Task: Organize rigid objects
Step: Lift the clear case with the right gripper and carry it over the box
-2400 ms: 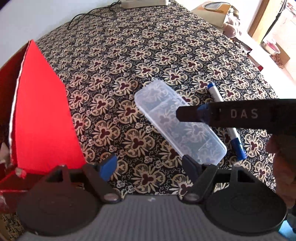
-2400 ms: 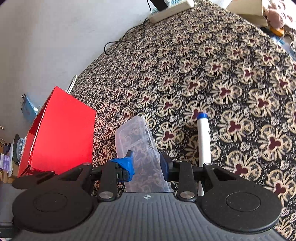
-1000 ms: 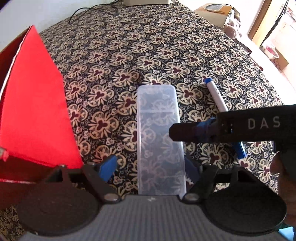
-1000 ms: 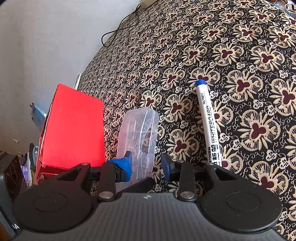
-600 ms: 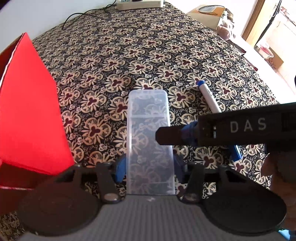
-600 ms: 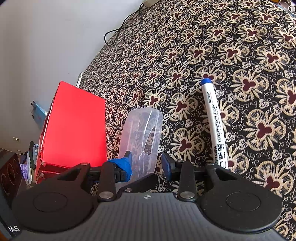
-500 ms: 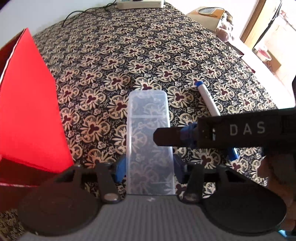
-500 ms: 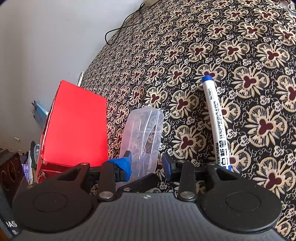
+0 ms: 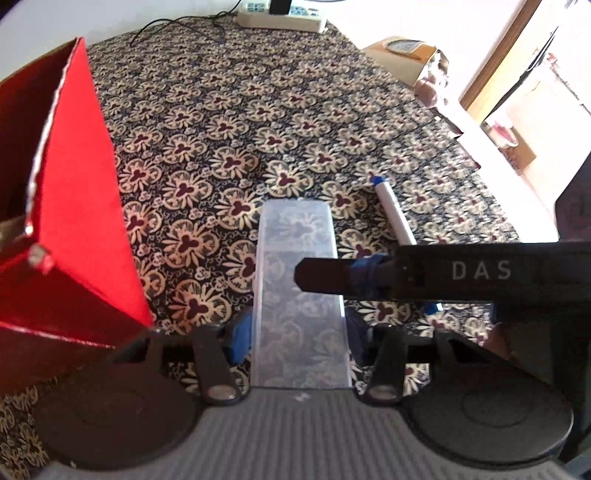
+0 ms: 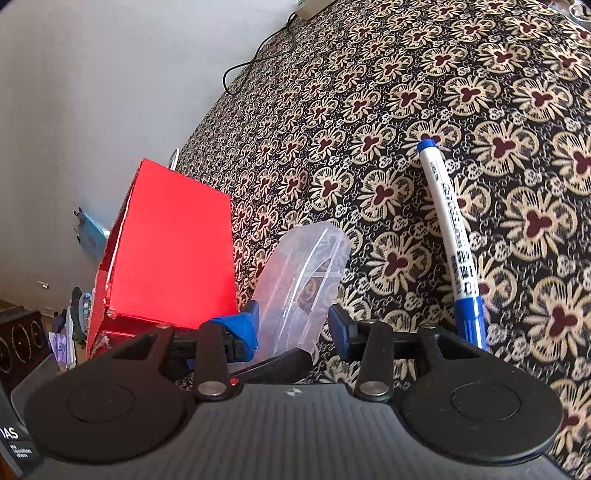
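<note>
A clear plastic compartment box [image 9: 299, 295] is held lengthwise between the fingers of my left gripper [image 9: 297, 334], which is shut on its near end and lifts it off the patterned cloth. It also shows in the right wrist view [image 10: 303, 280], tilted up. My right gripper [image 10: 293, 326] is open beside the box, with one finger [image 9: 343, 275] lying across the box top in the left wrist view. A white whiteboard marker with a blue cap [image 10: 452, 236] lies on the cloth to the right [image 9: 395, 218]. A red open box [image 9: 70, 229] stands at the left [image 10: 170, 254].
The surface is a dark cloth with cream flower patterns [image 9: 229, 122]. A white power strip [image 9: 280, 18] with a black cable lies at the far edge. A cardboard box [image 9: 406, 55] and clutter lie beyond the far right edge.
My left gripper closed on the clear box and raised it a little. The right gripper stayed beside it, and its view tilted slightly.
</note>
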A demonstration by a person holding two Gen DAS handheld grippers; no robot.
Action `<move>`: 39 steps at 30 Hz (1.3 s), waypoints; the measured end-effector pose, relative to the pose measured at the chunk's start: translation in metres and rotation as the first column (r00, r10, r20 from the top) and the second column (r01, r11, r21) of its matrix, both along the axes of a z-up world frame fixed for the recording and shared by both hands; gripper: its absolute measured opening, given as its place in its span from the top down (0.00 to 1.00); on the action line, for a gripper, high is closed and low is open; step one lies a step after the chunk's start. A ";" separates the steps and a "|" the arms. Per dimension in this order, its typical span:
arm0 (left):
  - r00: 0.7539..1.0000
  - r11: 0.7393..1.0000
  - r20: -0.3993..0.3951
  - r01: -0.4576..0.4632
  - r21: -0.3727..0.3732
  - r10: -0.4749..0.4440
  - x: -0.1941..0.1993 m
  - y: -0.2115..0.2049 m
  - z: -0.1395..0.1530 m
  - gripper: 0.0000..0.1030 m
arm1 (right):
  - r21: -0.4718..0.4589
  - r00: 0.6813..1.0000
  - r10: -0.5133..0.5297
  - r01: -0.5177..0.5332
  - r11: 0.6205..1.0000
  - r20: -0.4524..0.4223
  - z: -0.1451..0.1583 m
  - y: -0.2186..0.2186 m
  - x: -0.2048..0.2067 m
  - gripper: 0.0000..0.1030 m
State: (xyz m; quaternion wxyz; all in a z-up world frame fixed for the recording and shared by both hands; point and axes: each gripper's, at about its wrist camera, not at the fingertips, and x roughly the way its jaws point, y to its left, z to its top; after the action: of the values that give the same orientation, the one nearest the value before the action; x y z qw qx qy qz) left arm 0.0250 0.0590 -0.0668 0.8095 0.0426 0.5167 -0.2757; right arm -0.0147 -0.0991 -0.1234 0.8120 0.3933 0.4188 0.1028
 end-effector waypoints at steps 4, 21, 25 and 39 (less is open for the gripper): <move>1.000 1.000 0.012 0.013 -0.023 -0.013 -0.005 0.007 0.005 0.51 | -0.010 1.000 -0.002 0.002 1.000 0.004 0.004 0.011 -0.004 0.73; 0.998 0.993 -0.023 0.061 -0.104 -0.063 -0.008 0.045 0.010 0.51 | 0.061 0.992 -0.102 0.106 0.992 -0.073 -0.001 0.056 -0.026 0.67; 0.994 0.988 -0.031 0.096 -0.124 -0.100 -0.010 0.049 0.012 0.51 | 0.077 0.993 -0.094 0.100 0.992 -0.069 -0.001 0.070 -0.034 0.68; 0.976 0.969 0.144 0.186 -0.161 -0.164 -0.021 0.071 0.070 0.51 | -0.100 0.975 -0.058 0.081 0.992 0.213 0.093 0.129 -0.038 0.73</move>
State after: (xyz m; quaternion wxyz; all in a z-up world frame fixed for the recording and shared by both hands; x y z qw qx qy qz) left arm 0.0042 0.1302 0.0031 0.8144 0.0352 0.4310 -0.3868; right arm -0.0530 0.0297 -0.0307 0.8748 0.3501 0.3219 0.0925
